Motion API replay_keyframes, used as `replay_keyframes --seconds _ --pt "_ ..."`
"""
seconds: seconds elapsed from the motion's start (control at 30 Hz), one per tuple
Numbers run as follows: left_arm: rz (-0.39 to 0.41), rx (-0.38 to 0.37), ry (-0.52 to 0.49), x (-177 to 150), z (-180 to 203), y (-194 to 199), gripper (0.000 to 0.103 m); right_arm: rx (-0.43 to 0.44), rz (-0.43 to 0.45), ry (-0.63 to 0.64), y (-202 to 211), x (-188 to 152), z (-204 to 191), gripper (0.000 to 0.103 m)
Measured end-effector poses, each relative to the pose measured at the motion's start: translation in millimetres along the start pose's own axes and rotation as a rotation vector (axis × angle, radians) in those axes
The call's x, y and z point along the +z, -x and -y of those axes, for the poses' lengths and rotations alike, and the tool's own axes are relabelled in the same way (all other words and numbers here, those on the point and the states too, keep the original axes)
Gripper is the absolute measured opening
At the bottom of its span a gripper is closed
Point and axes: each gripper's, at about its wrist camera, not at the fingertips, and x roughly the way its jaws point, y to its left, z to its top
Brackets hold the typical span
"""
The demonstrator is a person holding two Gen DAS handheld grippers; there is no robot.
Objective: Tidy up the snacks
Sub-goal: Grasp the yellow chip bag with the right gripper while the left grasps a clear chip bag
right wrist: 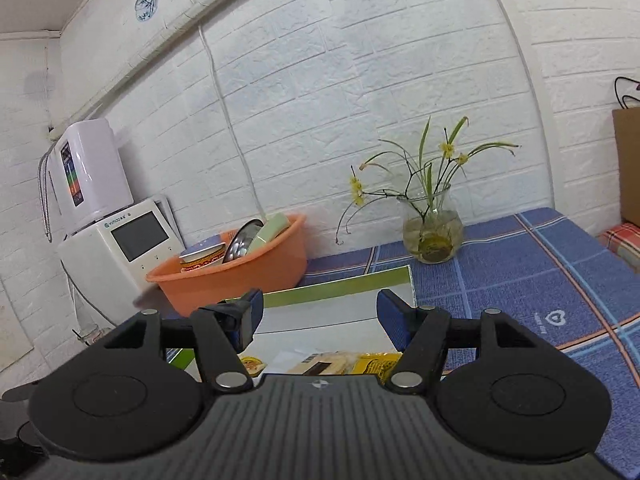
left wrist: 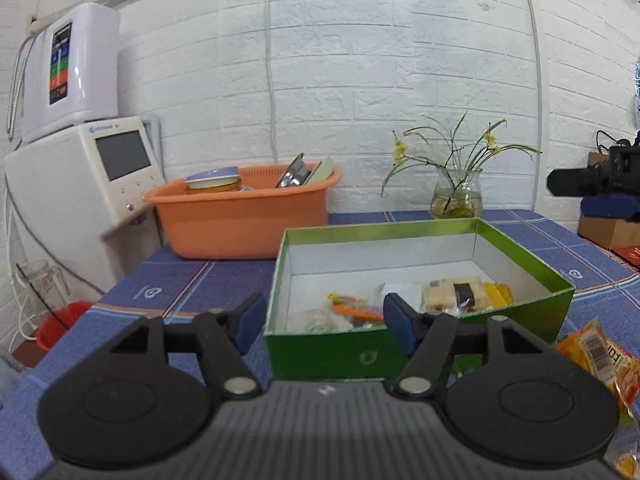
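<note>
Currently, by item:

Left gripper: the black two-finger left gripper [left wrist: 325,319] sits low at the near wall of the box; jaws spread wide, holding nothing, blue pads [left wrist: 251,322] bare.

Right gripper: the black two-finger right gripper [right wrist: 320,316] is raised above the box interior; jaws wide apart and empty.

Box: an open rectangular cardboard box, green outside and white inside [left wrist: 524,258], stands on the worktop, just in front of the basin. From the right wrist view only its far green rim [right wrist: 340,288] and white floor show.

Snacks in box: several wrapped snacks lie along the near side of the box floor, among them a pale rice-cracker pack with a dark band [left wrist: 454,294], a yellow packet [left wrist: 498,294] touching it on the right, and an orange-striped clear wrapper [left wrist: 354,310] to the left.

Snack outside box: an orange-yellow foil snack bag with a barcode [left wrist: 596,356] lies on the worktop just right of the box's near corner.

Worktop: a blue checked cloth-covered worktop [right wrist: 540,280] against a white brick wall.

Basin: an orange plastic basin [left wrist: 240,220] holding dishes, behind the box to the left.

Vase: a clear glass vase with yellow-flowered stems [right wrist: 434,234], behind the box to the right, near the wall.

Appliances: two white machines stacked at the far left [left wrist: 80,160].
</note>
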Motion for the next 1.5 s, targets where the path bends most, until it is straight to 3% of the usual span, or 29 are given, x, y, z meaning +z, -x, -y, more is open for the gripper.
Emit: replay_keyframes --seconds 0.13,0.17,0.2,0.4,0.57,0.77,0.93,1.1,1.2,1.4,1.5 --pt "-0.029 0.047 -0.014 -19 -19 36 0.077 0.026 -0.022 -0.029 26 -3 5 0.103" --pt "-0.022 0.06 -0.011 -24 -23 46 0.086 0.033 -0.032 -0.029 33 -8 7 0.103" --pt "-0.021 0.071 0.0 -30 -28 54 0.103 0.028 -0.04 -0.028 41 -13 8 0.103" --pt "-0.074 0.008 0.088 -61 -45 78 0.103 -0.041 -0.028 -0.143 92 -54 24 0.103" --pt "-0.118 -0.019 0.05 -74 -35 75 0.103 -0.03 -0.088 -0.238 109 -78 33 0.103" --pt "-0.073 -0.138 0.017 -74 -19 74 0.103 -0.091 -0.126 -0.127 100 -87 21 0.103" --pt "-0.125 -0.095 -0.024 -68 -10 57 0.103 -0.071 -0.129 -0.064 88 -89 13 0.103" --pt "-0.24 -0.027 0.021 -71 -6 38 0.103 -0.062 -0.145 0.041 68 -85 0 0.103" --pt "-0.254 -0.01 0.031 -73 -2 31 0.103 -0.083 -0.167 0.079 56 -87 -5 0.103" --pt "-0.274 -0.064 0.044 -82 3 16 0.102 -0.224 -0.239 0.191 29 -94 -13 0.103" --pt "-0.268 -0.116 0.08 -82 -4 18 0.092 -0.186 -0.255 0.196 27 -99 -8 0.1"
